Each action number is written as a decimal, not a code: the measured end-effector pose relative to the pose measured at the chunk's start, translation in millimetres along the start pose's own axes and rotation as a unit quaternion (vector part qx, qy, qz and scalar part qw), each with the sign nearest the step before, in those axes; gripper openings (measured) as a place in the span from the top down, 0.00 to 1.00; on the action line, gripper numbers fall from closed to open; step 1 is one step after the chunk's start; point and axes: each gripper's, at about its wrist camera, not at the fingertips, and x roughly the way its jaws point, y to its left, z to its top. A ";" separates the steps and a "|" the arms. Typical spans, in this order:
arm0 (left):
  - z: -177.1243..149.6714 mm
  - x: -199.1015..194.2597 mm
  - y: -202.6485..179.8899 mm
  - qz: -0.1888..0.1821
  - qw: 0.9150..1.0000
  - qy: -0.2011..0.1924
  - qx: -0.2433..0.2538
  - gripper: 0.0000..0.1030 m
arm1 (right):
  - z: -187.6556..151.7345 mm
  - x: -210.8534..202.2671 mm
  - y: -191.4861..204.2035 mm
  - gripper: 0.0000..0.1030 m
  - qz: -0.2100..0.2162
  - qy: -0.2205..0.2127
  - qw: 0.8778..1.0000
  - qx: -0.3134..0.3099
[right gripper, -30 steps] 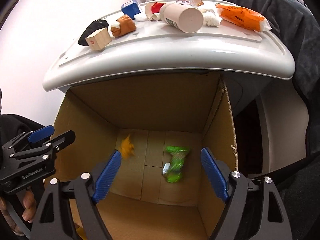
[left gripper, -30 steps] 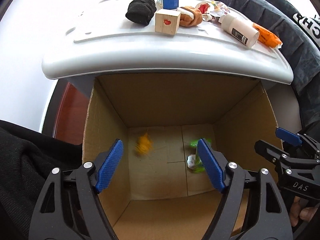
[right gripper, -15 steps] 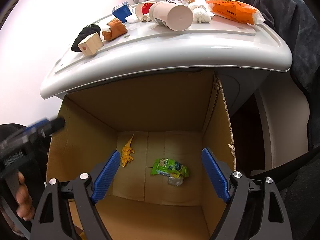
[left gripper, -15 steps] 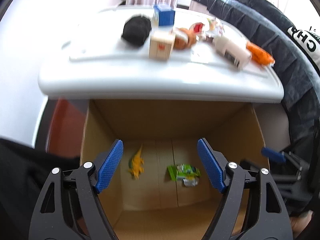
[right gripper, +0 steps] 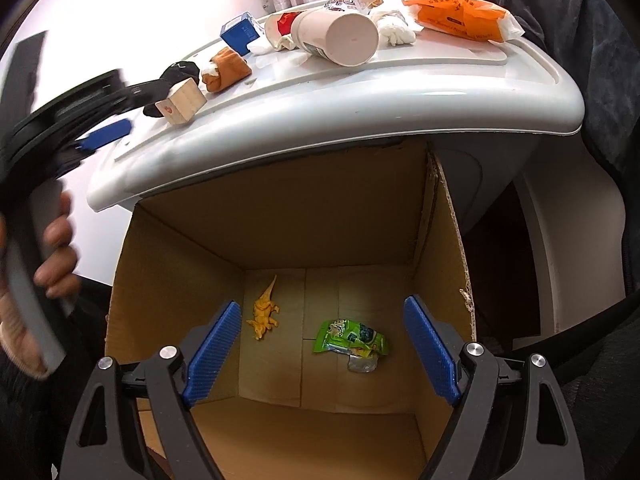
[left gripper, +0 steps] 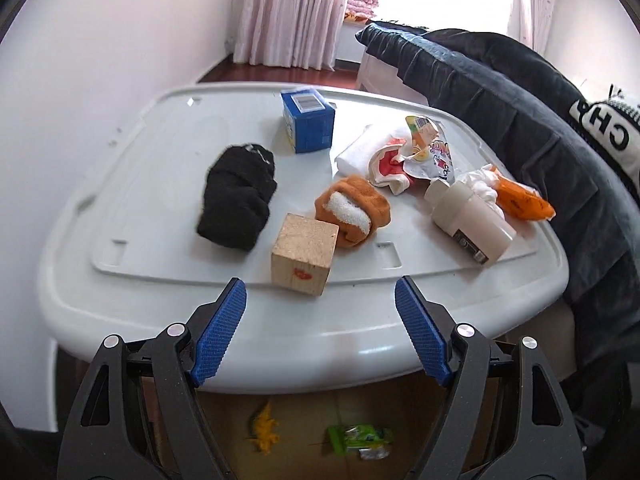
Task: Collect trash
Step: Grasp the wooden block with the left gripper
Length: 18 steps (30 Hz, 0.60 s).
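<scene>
My biggest worry is sorting: the white plastic worktop (left gripper: 224, 344) carries trash mixed with keepers. The crumpled snack wrappers (left gripper: 424, 152), the orange packet (left gripper: 520, 200) and the white tissue wad (left gripper: 480, 184) sit at the far right, crowded against a toppled white bottle (left gripper: 468, 220). My left claw (left gripper: 320, 336) hangs spread and empty over the near edge, lined up on the wooden cube (left gripper: 304, 258), which I judge is no trash. Reaching past it could knock the cube off the edge. The bottle looks free to roll if nudged. The thin wrappers may slip from the pads.

My right claw (right gripper: 322, 354) is also spread and empty, poised over the open cardboard box (right gripper: 448, 248) tucked under the worktop's near lip. A green wrapper (right gripper: 352, 338) and a yellow toy dinosaur (right gripper: 266, 314) lie on its floor. That overhang narrows the opening, so a drop could catch it.

Also on the worktop: a black sock bundle (left gripper: 238, 196), an orange sock roll (left gripper: 352, 210) and a blue carton (left gripper: 308, 120). A dark jacket (left gripper: 520, 92) drapes at right; pink curtains (left gripper: 288, 8) hang far behind.
</scene>
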 end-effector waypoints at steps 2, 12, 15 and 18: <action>3.1 14.0 7.3 -0.015 1.000 0.006 -0.015 0.27 | 0.3 0.5 0.5 0.20 0.002 0.000 1.000 0.002; 11.6 35.6 13.2 -0.022 1.000 -0.002 -0.002 0.28 | 0.7 6.6 -1.3 0.20 0.007 0.011 1.000 0.011; 12.9 41.0 8.3 -0.006 1.000 -0.005 0.020 0.45 | -0.1 8.2 0.0 0.20 0.004 0.013 1.000 0.008; 11.7 46.9 0.2 0.029 0.998 -0.011 0.054 0.66 | -0.1 10.0 0.8 0.20 0.002 0.014 1.000 0.007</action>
